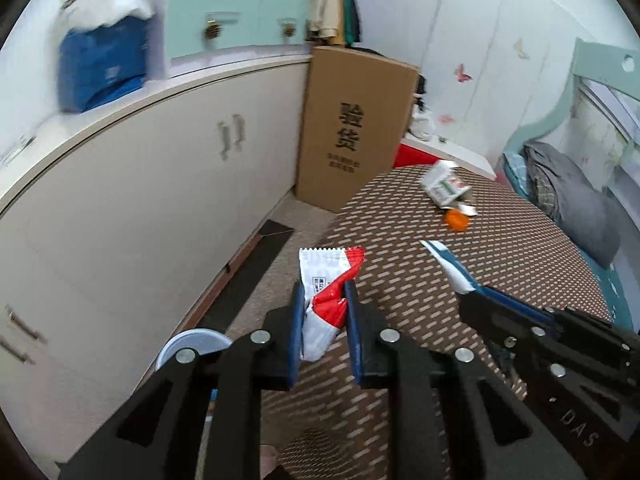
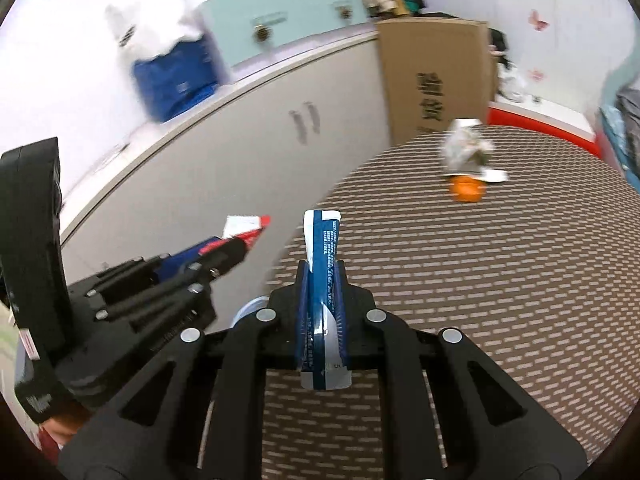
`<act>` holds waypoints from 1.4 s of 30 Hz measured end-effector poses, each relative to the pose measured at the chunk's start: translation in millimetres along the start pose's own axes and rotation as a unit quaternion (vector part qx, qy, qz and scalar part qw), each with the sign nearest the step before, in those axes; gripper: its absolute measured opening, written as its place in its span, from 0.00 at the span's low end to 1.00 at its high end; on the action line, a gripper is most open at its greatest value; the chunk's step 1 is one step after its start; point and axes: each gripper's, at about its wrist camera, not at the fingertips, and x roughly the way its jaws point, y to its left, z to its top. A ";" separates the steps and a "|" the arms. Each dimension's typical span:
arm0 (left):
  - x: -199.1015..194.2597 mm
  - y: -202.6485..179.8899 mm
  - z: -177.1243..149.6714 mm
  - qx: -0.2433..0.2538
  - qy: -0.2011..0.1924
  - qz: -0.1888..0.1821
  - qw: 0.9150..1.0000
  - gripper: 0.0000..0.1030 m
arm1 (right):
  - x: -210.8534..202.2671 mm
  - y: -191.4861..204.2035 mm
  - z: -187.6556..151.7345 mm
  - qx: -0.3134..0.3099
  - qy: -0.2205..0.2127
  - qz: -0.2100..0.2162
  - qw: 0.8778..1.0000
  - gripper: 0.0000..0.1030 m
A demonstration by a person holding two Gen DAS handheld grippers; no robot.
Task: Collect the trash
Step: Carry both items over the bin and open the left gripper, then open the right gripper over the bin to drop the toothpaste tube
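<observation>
Table (image 1: 500,248): round, covered in a brown dashed-pattern cloth, beside white cabinets (image 1: 140,184).
Cardboard box (image 1: 352,128): upright against the cabinets.
Left gripper (image 1: 322,300): clenched on a red-and-white wrapper (image 1: 324,304), lifted off the table's edge.
Right gripper (image 2: 323,280): clamped on a blue-and-white wrapper (image 2: 324,256), held above the cloth.
Remaining trash: crumpled carton (image 1: 446,184) touching an orange lump (image 1: 457,220) across the table.
</observation>
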 end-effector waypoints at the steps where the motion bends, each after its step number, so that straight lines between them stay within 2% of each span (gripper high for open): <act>1: -3.5 12.5 -3.8 -0.006 0.001 0.008 1.000 0.18 | 3.2 9.8 -1.6 -0.004 -0.001 0.006 1.000 0.12; 5: -10.8 53.2 -14.6 -0.027 0.007 0.030 0.999 0.18 | 26.4 53.8 -10.3 -0.013 0.009 0.040 0.999 0.12; 9: -12.6 92.5 -24.9 -0.048 0.014 0.051 0.997 0.18 | 48.9 80.6 -14.9 -0.021 0.022 0.054 0.998 0.12; 16: -0.1 137.4 -27.3 -0.076 0.026 0.075 0.994 0.18 | 70.6 105.1 -16.8 -0.027 0.013 0.056 0.998 0.12; 19: 10.8 149.3 -24.3 -0.081 0.033 0.090 0.992 0.22 | 76.4 108.4 -16.3 -0.023 0.006 0.054 0.998 0.12; 20: 14.3 155.2 -24.1 -0.086 0.032 0.102 0.991 0.42 | 78.9 108.9 -16.0 -0.022 0.005 0.053 0.998 0.12; 21: 16.4 159.9 -25.1 -0.087 0.030 0.107 0.990 0.67 | 81.4 109.0 -16.1 -0.020 0.006 0.052 0.998 0.12; 22: 23.3 166.3 -25.6 -0.085 0.035 0.116 0.989 0.72 | 83.3 109.2 -16.5 -0.019 0.007 0.053 0.998 0.12; 25: 35.1 180.4 -28.9 -0.090 0.064 0.125 0.986 0.72 | 91.9 111.8 -19.0 -0.020 0.017 0.052 0.998 0.12; 29: 30.7 193.5 -37.8 -0.123 0.062 0.107 0.985 0.72 | 98.9 114.7 -23.5 -0.020 0.026 0.050 0.998 0.12; 42: 11.6 200.1 -37.1 -0.136 0.037 0.105 0.985 0.72 | 113.5 135.7 -22.4 -0.033 0.032 0.056 0.997 0.12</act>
